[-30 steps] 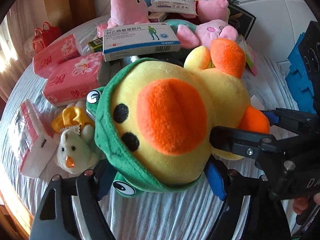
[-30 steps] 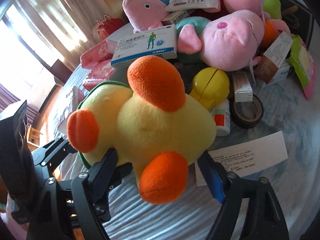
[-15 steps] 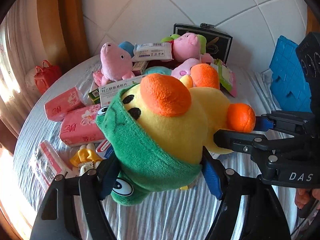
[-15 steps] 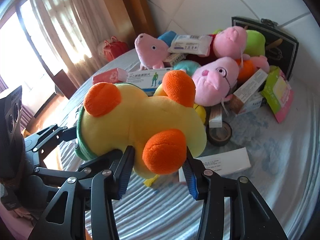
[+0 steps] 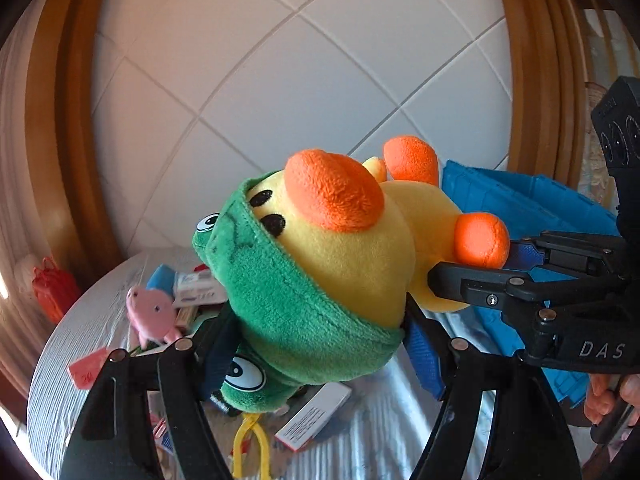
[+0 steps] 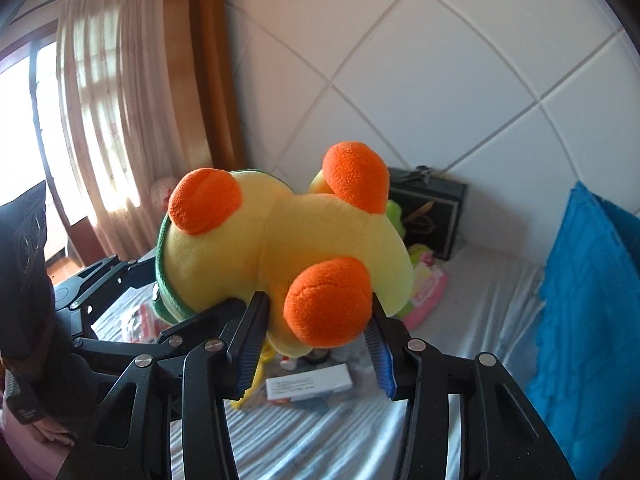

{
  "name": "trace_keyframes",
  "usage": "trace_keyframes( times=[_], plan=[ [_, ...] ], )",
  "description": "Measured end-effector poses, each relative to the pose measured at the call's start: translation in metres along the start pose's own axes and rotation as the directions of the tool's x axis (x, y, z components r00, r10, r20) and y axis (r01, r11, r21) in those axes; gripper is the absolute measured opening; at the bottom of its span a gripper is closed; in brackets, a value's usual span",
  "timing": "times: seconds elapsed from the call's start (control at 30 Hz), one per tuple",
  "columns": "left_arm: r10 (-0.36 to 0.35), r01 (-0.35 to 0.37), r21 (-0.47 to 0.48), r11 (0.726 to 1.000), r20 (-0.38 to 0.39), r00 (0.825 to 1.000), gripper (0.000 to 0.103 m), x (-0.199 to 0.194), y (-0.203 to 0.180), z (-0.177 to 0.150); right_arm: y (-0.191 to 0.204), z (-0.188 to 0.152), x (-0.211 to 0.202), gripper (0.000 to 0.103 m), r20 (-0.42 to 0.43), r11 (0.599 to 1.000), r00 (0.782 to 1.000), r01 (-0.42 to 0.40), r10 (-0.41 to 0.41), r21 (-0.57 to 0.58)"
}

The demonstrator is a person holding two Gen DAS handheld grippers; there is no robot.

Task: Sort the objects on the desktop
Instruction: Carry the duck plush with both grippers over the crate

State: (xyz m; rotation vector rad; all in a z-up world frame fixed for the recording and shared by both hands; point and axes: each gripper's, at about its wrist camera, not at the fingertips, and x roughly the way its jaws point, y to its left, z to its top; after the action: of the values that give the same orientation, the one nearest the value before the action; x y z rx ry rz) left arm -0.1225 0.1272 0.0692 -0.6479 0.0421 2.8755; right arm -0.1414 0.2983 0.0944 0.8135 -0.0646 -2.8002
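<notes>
Left wrist view: we've got the plush duck [image 5: 344, 256] filling mid-frame, our left gripper [image 5: 320, 344] clamped on its green-hooded head, our right gripper [image 5: 476, 276] reaching in from the right edge. Right wrist view shows our right gripper [image 6: 316, 320] squeezing the duck's [image 6: 288, 240] orange foot. The duck hangs above the table [image 5: 80, 344] and blocks most of it; we glimpse a pink pig toy [image 5: 150, 312] at lower left, a white box [image 6: 308, 386] beneath, a blue bin [image 6: 584, 320] at right, a black gift box [image 6: 432, 212] behind.
</notes>
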Motion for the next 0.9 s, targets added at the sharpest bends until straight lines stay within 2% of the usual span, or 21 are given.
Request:
trace_keyframes(
  times=[0.1, 0.2, 0.3, 0.4, 0.57, 0.77, 0.83, 0.9],
  plan=[
    [-0.099, 0.096, 0.062, 0.993, 0.05, 0.994, 0.074, -0.003, -0.048, 0.031, -0.034, 0.008, -0.05, 0.046, 0.056, 0.994, 0.993, 0.099, -0.101, 0.035],
    [-0.197, 0.187, 0.124, 0.975, 0.074, 0.978, 0.074, -0.003, -0.102, 0.058, -0.071, 0.011, -0.1, 0.046, 0.083, 0.977, 0.976, 0.194, -0.201, 0.087],
    [-0.286, 0.271, 0.176, 0.946, 0.068, 0.956, 0.074, -0.001, -0.16, 0.082, -0.11, 0.009, -0.147, 0.046, 0.085, 0.951, 0.953, 0.279, -0.292, 0.135],
    [-0.356, 0.343, 0.205, 0.917, 0.025, 0.934, 0.074, 0.008, -0.218, 0.102, -0.155, 0.005, -0.188, 0.046, 0.056, 0.922, 0.933, 0.341, -0.356, 0.185],
    [-0.392, 0.394, 0.256, 0.883, -0.061, 0.918, 0.074, 0.03, -0.315, 0.125, -0.239, -0.003, -0.234, 0.046, -0.038, 0.883, 0.915, 0.398, -0.402, 0.25],
    [-0.381, 0.428, 0.298, 0.853, -0.206, 0.902, 0.074, 0.07, -0.41, 0.133, -0.333, -0.024, -0.261, 0.046, -0.157, 0.848, 0.913, 0.408, -0.377, 0.339],
    [-0.364, 0.439, 0.296, 0.848, -0.276, 0.89, 0.074, 0.086, -0.434, 0.128, -0.36, -0.033, -0.259, 0.046, -0.205, 0.835, 0.913, 0.406, -0.353, 0.372],
    [-0.343, 0.452, 0.278, 0.848, -0.361, 0.867, 0.074, 0.105, -0.451, 0.12, -0.38, -0.047, -0.249, 0.046, -0.262, 0.822, 0.913, 0.398, -0.312, 0.407]
  ],
)
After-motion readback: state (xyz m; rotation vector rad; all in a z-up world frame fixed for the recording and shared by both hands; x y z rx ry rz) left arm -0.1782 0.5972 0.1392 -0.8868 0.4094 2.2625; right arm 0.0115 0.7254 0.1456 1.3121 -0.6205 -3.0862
